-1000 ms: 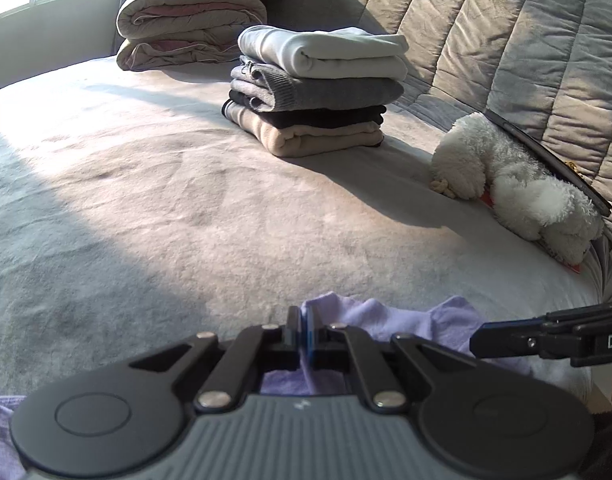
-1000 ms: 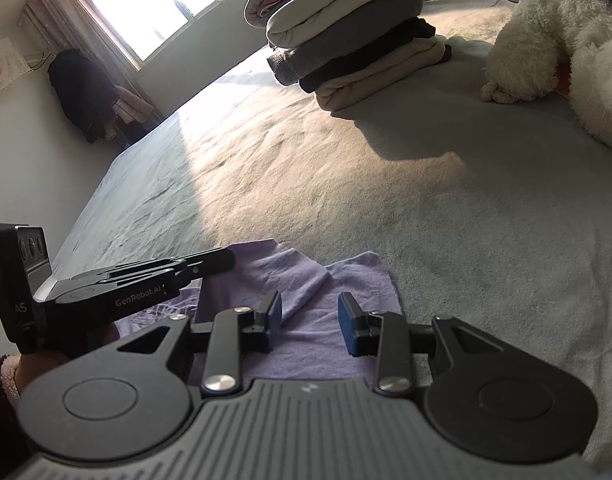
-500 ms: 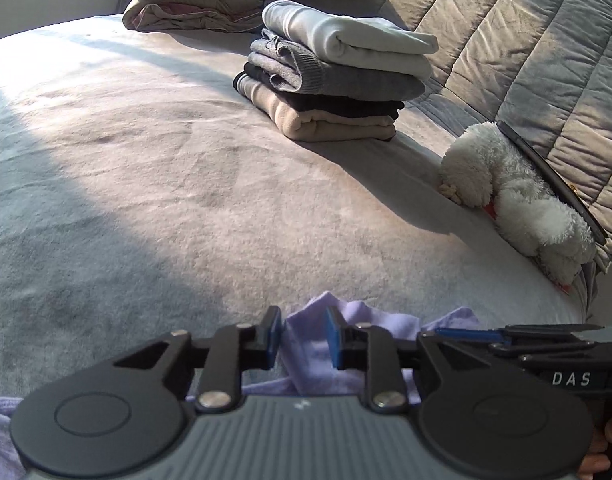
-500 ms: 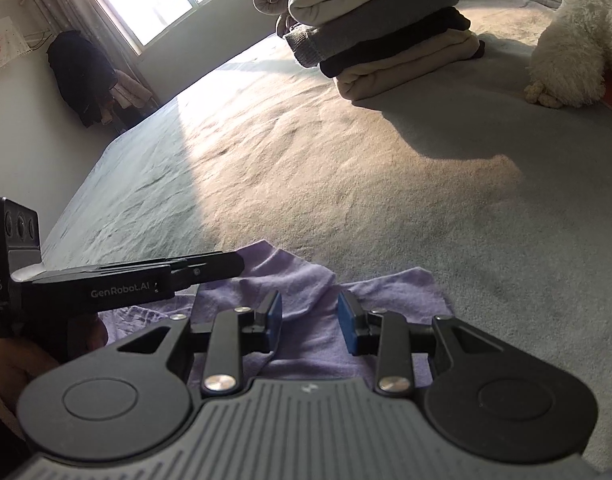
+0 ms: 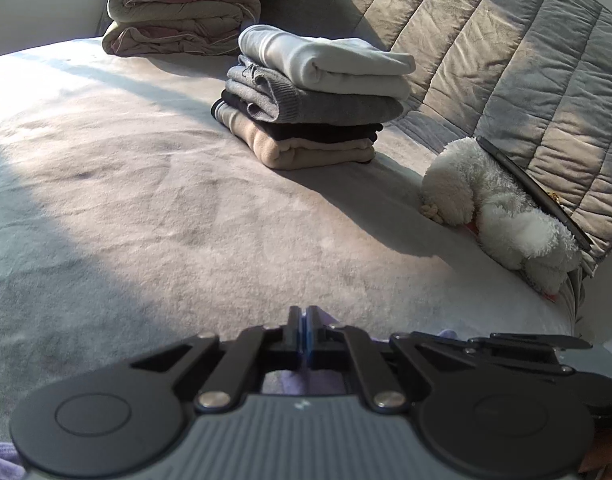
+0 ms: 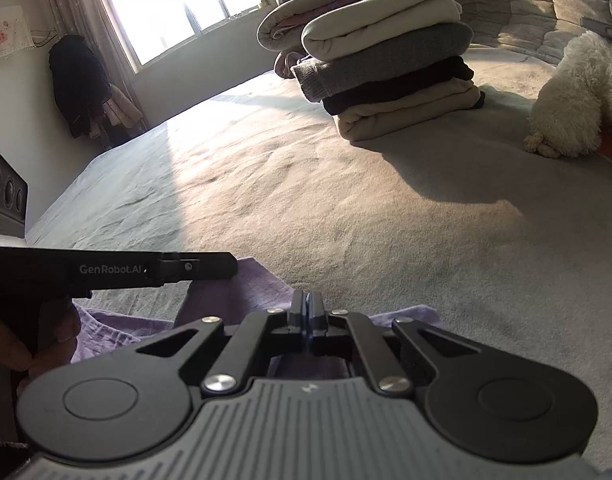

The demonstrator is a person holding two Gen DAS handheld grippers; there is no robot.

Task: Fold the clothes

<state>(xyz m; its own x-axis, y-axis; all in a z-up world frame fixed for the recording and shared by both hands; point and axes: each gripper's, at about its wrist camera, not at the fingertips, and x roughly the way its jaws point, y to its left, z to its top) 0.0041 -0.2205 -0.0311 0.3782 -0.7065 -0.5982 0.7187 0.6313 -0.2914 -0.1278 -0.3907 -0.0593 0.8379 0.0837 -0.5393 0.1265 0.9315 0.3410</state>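
**Both jaws now shut on the purple garment**

A moment ago both jaws stood apart. Now the left hand-held gripper [image 5: 305, 334] and right hand-held gripper [image 6: 307, 320] pinch the purple garment [image 6: 241, 292] on the near edge of the bed [image 6: 346, 208]; it looks ready to be lifted into a fold.
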